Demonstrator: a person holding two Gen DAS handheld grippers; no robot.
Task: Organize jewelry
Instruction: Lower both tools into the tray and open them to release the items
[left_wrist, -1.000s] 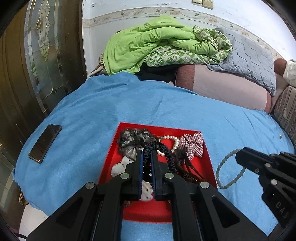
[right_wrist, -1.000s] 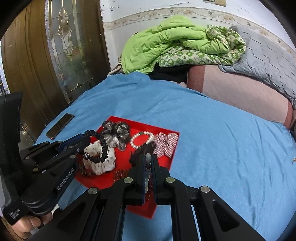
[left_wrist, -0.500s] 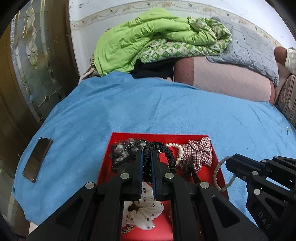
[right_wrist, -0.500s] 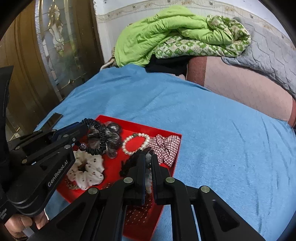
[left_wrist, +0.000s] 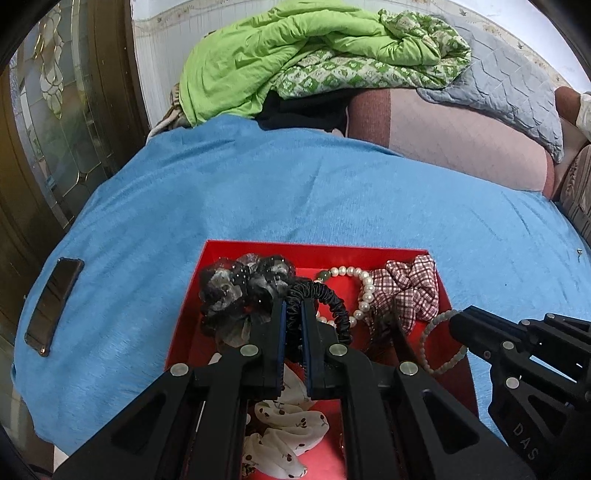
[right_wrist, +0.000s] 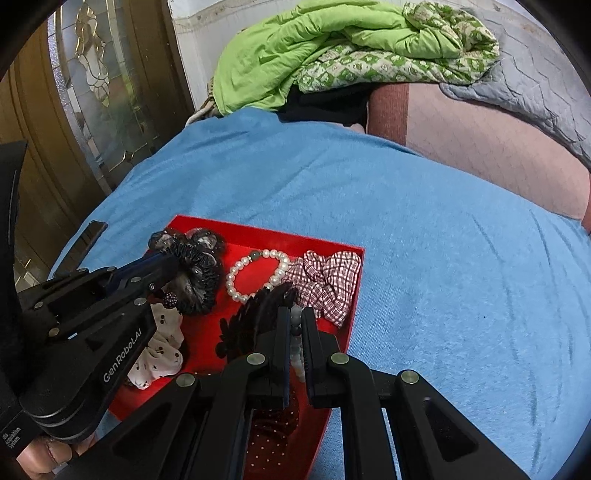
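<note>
Left hand-held gripper (left_wrist: 291, 314) is clamped on the black coiled fabric hair tie (left_wrist: 325, 299); right hand-held gripper (right_wrist: 293, 321) is clamped on the pale green bead bracelet (left_wrist: 439, 343). Both hang over the red cardboard tray (left_wrist: 188, 317), bracelet at 3 o'clock. Risk: either loop snags neighbouring pieces.

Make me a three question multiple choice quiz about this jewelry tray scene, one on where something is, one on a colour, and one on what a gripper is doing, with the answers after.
1. Where does the phone lie?
A. inside the tray
B. on the blue blanket, left of the tray
C. on the green quilt

2. What colour is the tray?
A. red
B. white
C. black

3. What is the left gripper doing?
A. standing open and empty
B. shut on the black scrunchie
C. shut on the pearl bracelet

Answers:
1 B, it rests on the blue blanket apart from the tray.
2 A, its walls and floor are red.
3 B, the black scrunchie loops out from its closed jaws.
</note>
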